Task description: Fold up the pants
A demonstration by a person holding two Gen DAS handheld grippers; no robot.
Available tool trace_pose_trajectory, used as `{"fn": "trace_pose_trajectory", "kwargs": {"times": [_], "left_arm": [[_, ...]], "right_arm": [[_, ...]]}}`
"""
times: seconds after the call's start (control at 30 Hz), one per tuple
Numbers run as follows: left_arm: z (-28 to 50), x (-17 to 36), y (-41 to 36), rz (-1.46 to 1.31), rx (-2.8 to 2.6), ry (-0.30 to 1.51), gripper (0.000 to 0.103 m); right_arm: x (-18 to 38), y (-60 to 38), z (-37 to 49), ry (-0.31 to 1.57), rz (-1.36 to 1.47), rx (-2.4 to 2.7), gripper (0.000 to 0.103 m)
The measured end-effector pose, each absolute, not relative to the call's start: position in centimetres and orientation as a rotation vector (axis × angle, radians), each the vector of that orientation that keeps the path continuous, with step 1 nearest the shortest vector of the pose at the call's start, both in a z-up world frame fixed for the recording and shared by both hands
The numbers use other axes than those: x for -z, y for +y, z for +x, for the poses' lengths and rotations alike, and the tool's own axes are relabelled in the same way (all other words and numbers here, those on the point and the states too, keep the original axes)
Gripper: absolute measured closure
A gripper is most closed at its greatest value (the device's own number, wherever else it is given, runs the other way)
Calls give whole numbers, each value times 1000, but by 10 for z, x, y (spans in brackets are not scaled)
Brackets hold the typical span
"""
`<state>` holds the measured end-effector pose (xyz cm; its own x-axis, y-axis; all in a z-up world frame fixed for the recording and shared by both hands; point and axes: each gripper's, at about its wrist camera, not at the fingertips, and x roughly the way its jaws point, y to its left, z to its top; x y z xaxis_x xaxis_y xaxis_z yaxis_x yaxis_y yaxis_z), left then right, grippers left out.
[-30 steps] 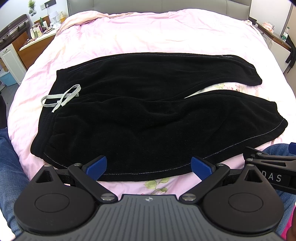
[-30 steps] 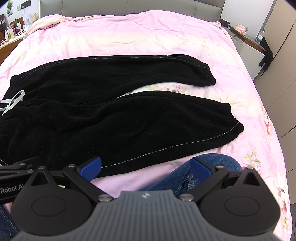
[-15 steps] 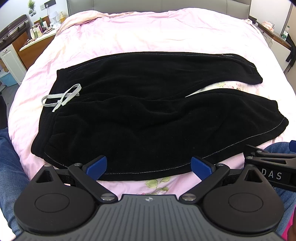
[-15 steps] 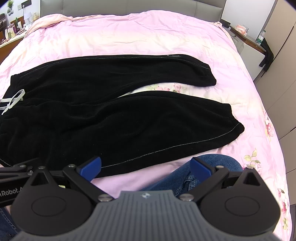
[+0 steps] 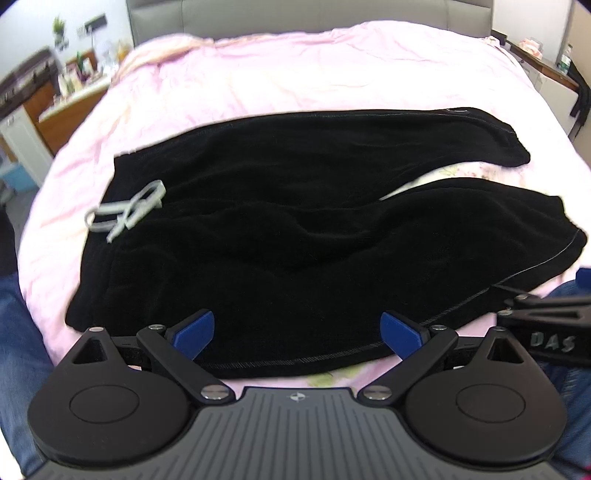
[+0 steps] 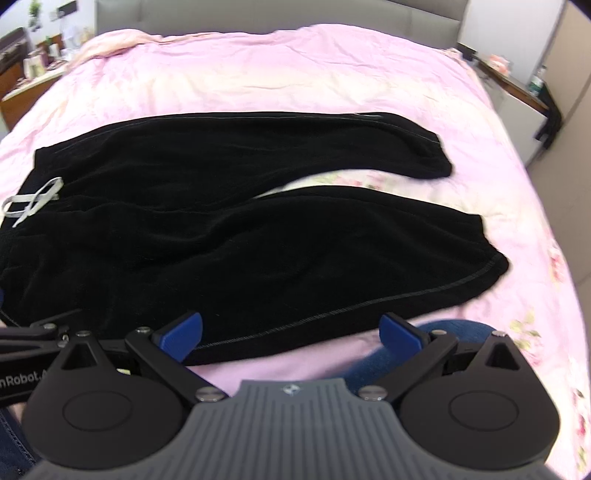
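Black pants (image 5: 280, 229) (image 6: 221, 229) lie spread flat across the pink bed, waistband to the left with a grey drawstring (image 5: 125, 210) (image 6: 31, 201), both legs running to the right with a gap between them. My left gripper (image 5: 297, 330) is open, hovering just over the near hem edge of the closer leg. Further right along that same edge my right gripper (image 6: 291, 328) is open too, with nothing between its blue pads. Part of the right gripper shows at the right edge of the left wrist view.
The pink floral duvet (image 5: 295, 74) (image 6: 295, 74) covers the whole bed, with a grey headboard (image 6: 258, 14) behind. A person's jeans-clad knee (image 6: 454, 328) lies near the right gripper. A cluttered wooden desk (image 5: 62, 96) stands at the left, a side table (image 6: 517, 81) at the right.
Both grippers have moved forward and lower toward the near edge of the pants, so the pants fill more of each view. The pants have not moved, and both grippers remain open.
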<state>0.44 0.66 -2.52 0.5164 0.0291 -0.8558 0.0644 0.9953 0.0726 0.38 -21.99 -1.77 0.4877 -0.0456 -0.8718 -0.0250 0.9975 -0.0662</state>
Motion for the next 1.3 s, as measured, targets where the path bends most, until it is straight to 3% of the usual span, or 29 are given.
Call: {"fn": "trace_pose_trajectory", "kwargs": {"times": [0.5, 0.8, 0.97, 1.17, 1.3], "left_arm": [[14, 125, 24, 463, 217, 980, 0], [23, 171, 26, 670, 286, 987, 0], [27, 181, 34, 679, 325, 965, 0], [42, 188, 50, 489, 253, 1100, 0], [35, 189, 51, 524, 271, 1054, 0]], "right_arm": [[102, -182, 15, 786, -590, -365, 5], [151, -147, 7, 724, -950, -808, 5], [176, -138, -10, 603, -1211, -908, 5], [183, -149, -3, 627, -1216, -958, 5], [187, -160, -2, 629, -1265, -976, 6]]}}
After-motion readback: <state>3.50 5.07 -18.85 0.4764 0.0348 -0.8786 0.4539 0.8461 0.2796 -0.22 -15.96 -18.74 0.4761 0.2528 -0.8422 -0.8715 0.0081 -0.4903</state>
